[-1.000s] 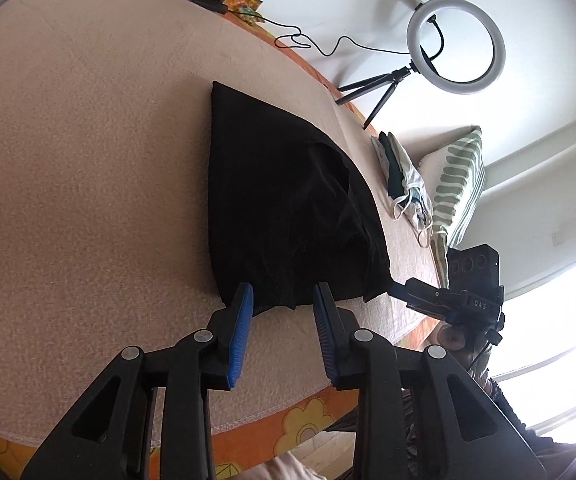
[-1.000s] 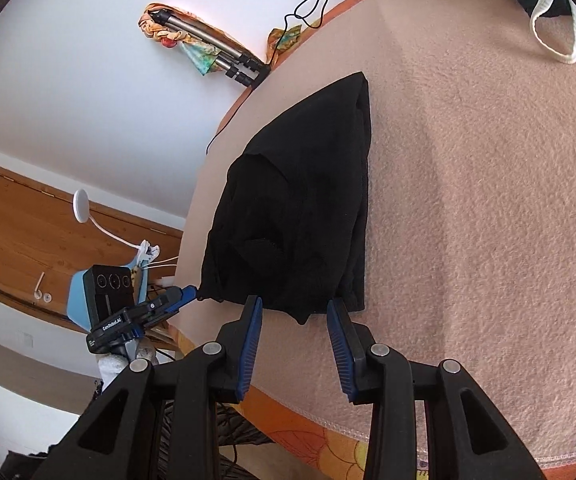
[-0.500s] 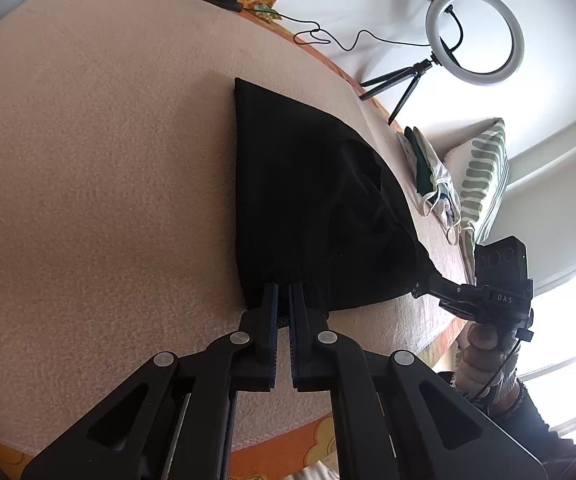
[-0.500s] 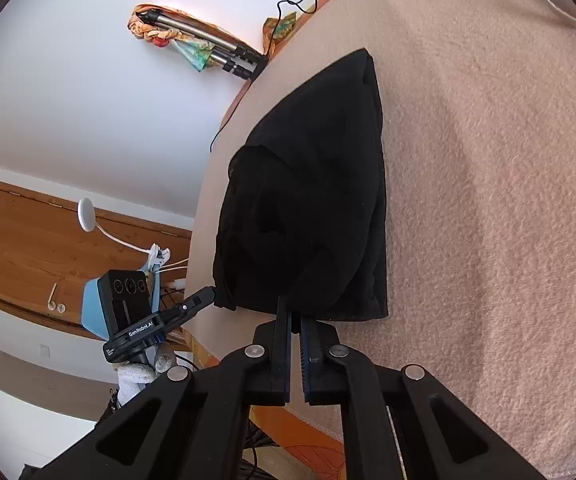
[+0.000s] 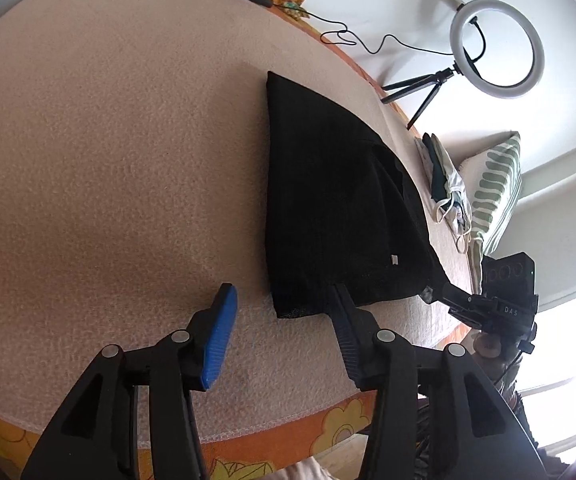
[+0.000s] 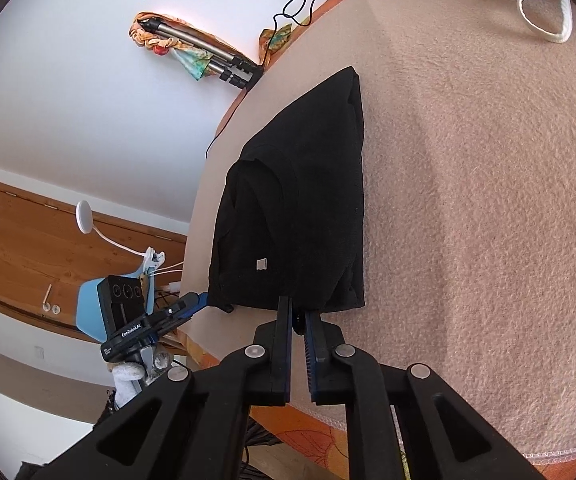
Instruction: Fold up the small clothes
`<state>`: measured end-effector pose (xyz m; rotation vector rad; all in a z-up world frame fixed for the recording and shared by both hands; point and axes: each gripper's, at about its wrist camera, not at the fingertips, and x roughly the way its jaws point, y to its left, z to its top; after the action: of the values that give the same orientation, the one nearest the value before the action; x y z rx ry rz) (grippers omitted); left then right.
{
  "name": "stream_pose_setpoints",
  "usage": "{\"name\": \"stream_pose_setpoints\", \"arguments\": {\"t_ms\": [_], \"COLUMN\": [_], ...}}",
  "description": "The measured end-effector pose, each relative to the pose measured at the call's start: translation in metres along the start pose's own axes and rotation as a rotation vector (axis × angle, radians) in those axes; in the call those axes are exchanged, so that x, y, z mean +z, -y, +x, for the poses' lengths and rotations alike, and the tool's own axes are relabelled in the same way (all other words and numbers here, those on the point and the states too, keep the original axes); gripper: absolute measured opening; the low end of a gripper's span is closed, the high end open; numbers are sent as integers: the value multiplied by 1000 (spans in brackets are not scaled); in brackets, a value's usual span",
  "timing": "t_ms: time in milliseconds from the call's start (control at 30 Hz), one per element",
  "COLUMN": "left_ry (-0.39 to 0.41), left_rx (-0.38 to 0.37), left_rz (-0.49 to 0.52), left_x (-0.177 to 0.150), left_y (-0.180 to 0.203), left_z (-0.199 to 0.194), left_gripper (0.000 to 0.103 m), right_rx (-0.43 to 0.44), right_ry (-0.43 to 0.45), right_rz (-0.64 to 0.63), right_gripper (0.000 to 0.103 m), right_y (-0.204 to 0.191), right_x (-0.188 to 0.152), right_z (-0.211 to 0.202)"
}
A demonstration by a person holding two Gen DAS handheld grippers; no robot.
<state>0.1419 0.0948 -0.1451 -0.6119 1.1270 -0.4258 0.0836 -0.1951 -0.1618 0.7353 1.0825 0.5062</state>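
A black garment lies folded on the beige blanket, with a small white label showing on top. My left gripper is opening wide. The garment's near left corner lies between its fingers, and the pads do not press on it. In the right wrist view the same garment has its near hem at the tips of my right gripper. That gripper's jaws are opening and stand only a narrow gap apart. Each gripper shows at the edge of the other's view.
A ring light on a small tripod stands at the far side. A striped pillow and a pile of clothes lie to the right. A folded tripod leans at the wall. The blanket's near edge meets orange floral sheet.
Both grippers closed on the garment's near hem half a second ago. Since then the left has opened wide and the right has parted slightly. The white label has come into view.
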Motion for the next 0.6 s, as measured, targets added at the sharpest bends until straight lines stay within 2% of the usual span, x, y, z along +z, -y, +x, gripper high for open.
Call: {"name": "stream_pose_setpoints", "arguments": {"t_ms": [33,100,133,167,233,333,433,500,600], "left_ry": [2,-9,-11,-18,-20,12,31,2,-10], "left_rx": [-13,-37,-37,-42,-37,-46,2,29,62], "left_rz": [-7,-1,5,16,33,58,82,67,87], "left_x": [1,2,2,1,1,1,0,-2,-6], "left_y": [0,2,4,6,9,14,7,-2,-3], "left_z": [1,5,7,10,11,-2,-11,-5,-3], "left_gripper": [46,42,27,0,1,2,2,2,2], "right_rx": [-6,-32,-30,-22,-11,-5,-20,-44,-145], "right_ry": [-6,-12,-15,-18,-17,23,60,34,-27], "right_rz": [-2,-11,-8,-1,2,-22,-61,-42,-52], "right_gripper": [16,16,16,14,5,1,1,1,1], "right_y": [0,0,1,2,2,-9,-17,-10,-4], "right_x": [0,0,0,0,0,1,3,2,-5], "right_z": [1,5,6,7,7,-5,-19,-15,1]}}
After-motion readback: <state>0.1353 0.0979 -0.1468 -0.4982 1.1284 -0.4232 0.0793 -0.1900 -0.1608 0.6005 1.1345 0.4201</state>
